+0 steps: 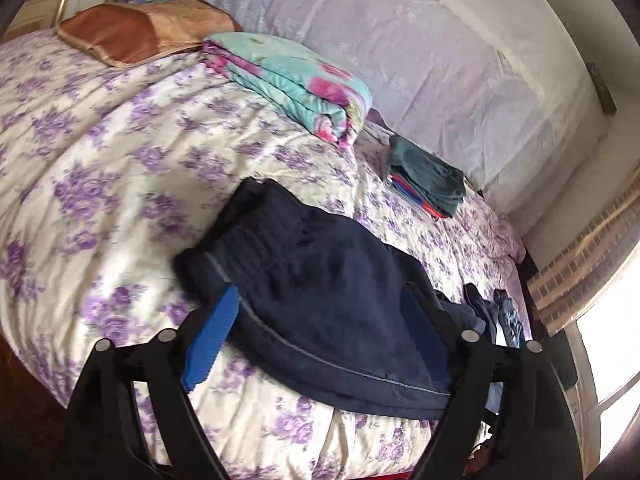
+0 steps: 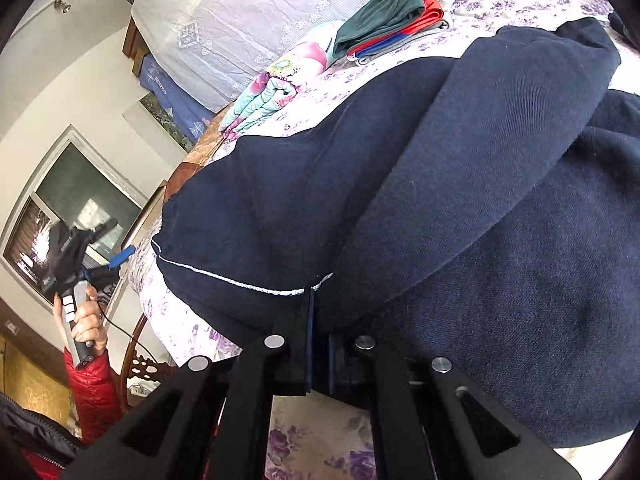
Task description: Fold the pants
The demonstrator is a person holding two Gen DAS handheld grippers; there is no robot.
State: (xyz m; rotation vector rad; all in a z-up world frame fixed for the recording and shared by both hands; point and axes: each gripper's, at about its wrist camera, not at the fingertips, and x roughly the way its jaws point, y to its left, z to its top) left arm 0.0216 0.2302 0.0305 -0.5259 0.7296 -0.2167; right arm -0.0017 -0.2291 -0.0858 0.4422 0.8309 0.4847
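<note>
Navy pants (image 1: 320, 292) lie part-folded on the bed (image 1: 100, 168) nr its near edge — right claw (image 2: 318, 344) clamped on their piped hem to anchor it, left claw (image 1: 320, 336) spread wide, empty.

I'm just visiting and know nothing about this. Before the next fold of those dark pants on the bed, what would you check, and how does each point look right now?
1. Right gripper has a hold: ok. Its fingers are shut on the hem of the dark navy fleece pants.
2. Left gripper is free: ok. Its blue-padded fingers stand open, apart from the cloth.
3. Pants already doubled over: ok, one layer lies on another.
4. Edges lined up: cannot tell, the far end is hidden.
5. Room to fold: ok. The folded stack of green and red clothes and the folded turquoise floral blanket lie apart from the pants on the purple-flowered bedspread.
</note>
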